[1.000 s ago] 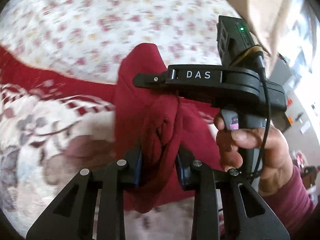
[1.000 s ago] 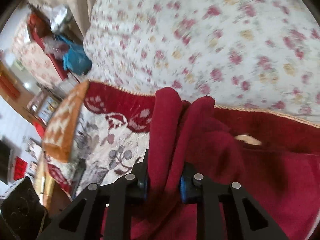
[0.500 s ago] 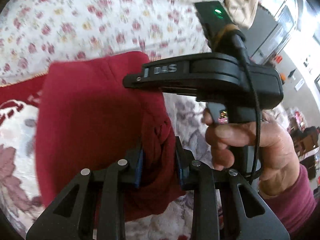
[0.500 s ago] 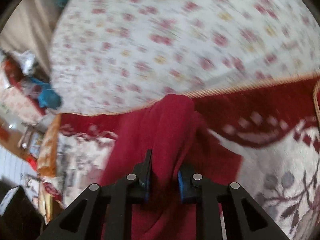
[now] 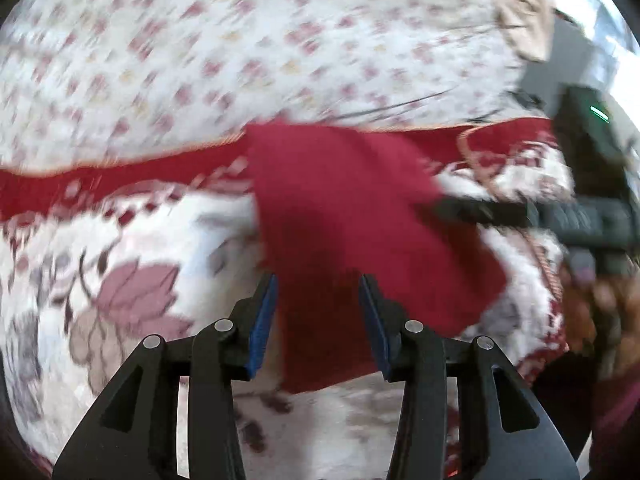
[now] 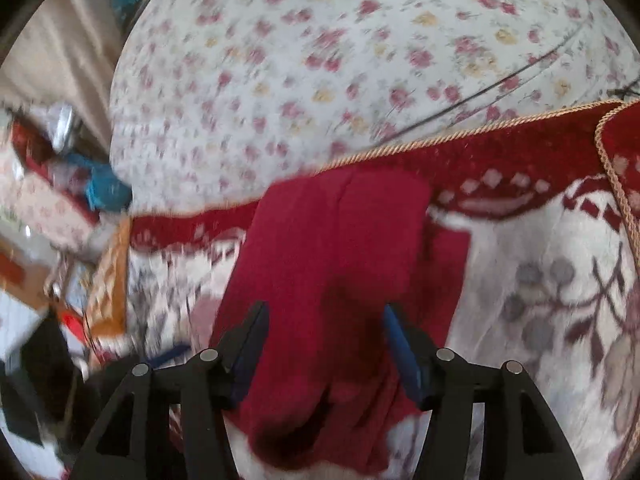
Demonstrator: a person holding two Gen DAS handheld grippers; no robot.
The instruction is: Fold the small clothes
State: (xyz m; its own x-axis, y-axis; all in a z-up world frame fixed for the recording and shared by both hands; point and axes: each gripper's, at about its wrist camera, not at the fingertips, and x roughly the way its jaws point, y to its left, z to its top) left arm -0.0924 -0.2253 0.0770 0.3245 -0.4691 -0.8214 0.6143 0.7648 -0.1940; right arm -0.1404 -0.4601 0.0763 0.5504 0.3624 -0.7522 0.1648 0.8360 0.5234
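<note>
Your left claw (image 5: 318,322) stands with its jaws apart over the near edge of the red garment (image 5: 352,216), which lies folded and flat on the patterned red-and-white blanket (image 5: 132,280); your right claw (image 6: 326,344) is spread wide over the same cloth too, gripping nothing. I judge this fold is just laid down, so next you should press it flat or take a new edge. No container is visible.
</note>
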